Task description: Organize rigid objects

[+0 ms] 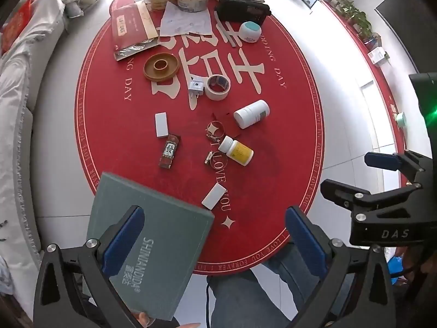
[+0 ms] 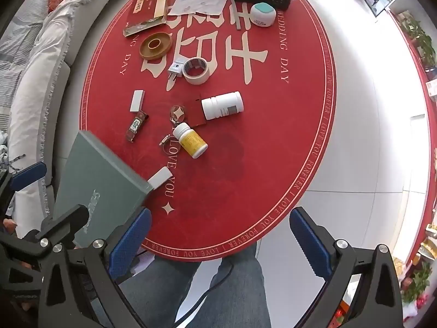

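Both the left gripper and the right gripper hover wide open and empty above the tabletop's near edge, where the grey box lies, probably waiting for the scattered pill bottles.

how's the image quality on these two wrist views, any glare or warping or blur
Left wrist: heavy fisheye bending at the rim, floor at right blown out white, table items sharp, green glow on the right gripper.
Right wrist: same warping, white floor glare at right, soft dark shadow on the table centre, no motion blur.
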`<state>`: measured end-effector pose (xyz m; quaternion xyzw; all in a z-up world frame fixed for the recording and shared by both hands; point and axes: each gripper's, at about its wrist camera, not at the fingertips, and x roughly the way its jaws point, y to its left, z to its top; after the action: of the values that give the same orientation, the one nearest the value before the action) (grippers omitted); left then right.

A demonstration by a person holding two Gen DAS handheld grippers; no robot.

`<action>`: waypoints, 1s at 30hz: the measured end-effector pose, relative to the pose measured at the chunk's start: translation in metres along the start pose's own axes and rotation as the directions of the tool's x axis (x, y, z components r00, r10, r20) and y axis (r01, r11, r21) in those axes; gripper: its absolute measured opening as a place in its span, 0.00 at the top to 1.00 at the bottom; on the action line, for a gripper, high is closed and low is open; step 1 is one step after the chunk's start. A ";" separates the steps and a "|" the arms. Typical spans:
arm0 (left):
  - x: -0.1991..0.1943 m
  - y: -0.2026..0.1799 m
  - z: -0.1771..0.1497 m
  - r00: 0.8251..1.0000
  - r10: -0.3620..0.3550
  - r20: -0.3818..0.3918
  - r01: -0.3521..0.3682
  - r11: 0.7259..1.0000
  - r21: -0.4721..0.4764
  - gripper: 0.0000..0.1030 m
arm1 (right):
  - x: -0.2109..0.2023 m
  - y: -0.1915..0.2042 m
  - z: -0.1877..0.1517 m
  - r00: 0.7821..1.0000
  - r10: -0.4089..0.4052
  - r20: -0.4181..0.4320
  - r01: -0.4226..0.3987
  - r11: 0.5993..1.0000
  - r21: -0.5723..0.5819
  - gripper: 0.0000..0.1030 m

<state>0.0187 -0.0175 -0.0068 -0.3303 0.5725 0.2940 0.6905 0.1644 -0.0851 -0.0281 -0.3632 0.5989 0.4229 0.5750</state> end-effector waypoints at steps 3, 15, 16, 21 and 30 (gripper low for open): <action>0.002 0.006 0.000 0.999 -0.029 -0.013 0.029 1.000 0.006 0.00 | 0.001 -0.004 0.003 1.000 0.001 -0.025 -0.001 1.000 0.011 0.01; 0.004 0.015 0.005 0.999 -0.018 -0.031 0.019 1.000 0.013 0.00 | 0.001 -0.003 0.004 1.000 0.004 -0.019 -0.003 1.000 0.022 0.01; 0.005 0.018 0.004 0.999 -0.018 -0.034 0.018 1.000 0.001 0.00 | 0.001 -0.003 0.004 1.000 0.004 -0.020 -0.003 1.000 0.023 0.01; 0.010 0.042 0.003 0.998 -0.036 -0.046 0.031 0.995 -0.096 0.00 | 0.004 -0.004 0.003 1.000 0.003 -0.027 -0.002 0.999 0.038 0.01; 0.015 0.082 -0.005 0.997 -0.046 -0.060 0.032 0.974 -0.225 0.00 | 0.012 -0.005 -0.001 0.999 0.008 -0.050 -0.004 0.998 0.065 0.01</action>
<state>-0.0459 0.0284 -0.0317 -0.4264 0.5514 0.3321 0.6355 0.1679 -0.0876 -0.0410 -0.3531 0.6276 0.3957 0.5699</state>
